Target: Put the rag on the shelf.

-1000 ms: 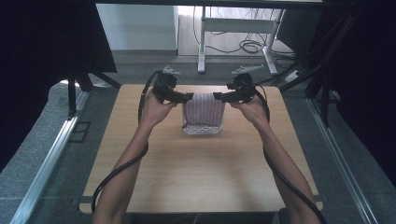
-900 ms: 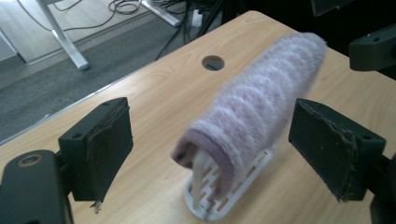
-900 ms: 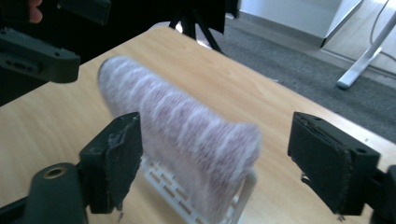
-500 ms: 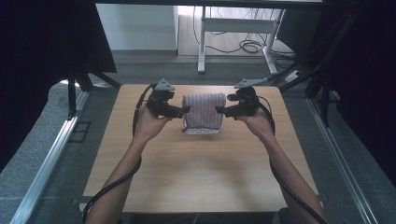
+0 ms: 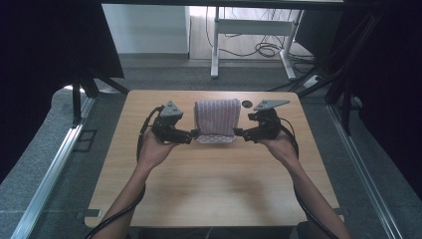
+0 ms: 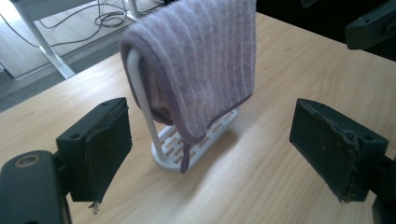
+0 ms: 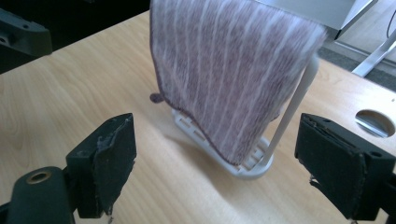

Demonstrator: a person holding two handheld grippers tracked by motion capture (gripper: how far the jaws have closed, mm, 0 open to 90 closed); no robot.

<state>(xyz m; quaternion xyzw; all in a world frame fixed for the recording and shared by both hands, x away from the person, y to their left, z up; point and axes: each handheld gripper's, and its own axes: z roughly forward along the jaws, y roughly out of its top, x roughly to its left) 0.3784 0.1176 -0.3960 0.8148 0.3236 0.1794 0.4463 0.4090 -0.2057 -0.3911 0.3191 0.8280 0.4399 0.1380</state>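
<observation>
The left hand-held gripper point(image 5: 191, 135) has its jaws wide apart and empty, just left of the white slotted plastic rack point(image 5: 215, 139) where the striped mauve terry towel point(image 5: 217, 115) hangs. The right hand-held gripper point(image 5: 239, 132) mirrors it, also gaping. Best to pinch the towel's lower corners evenly, sparing the rack. The pale wooden table point(image 5: 214, 189) stands on grey carpet, cables beyond.
</observation>
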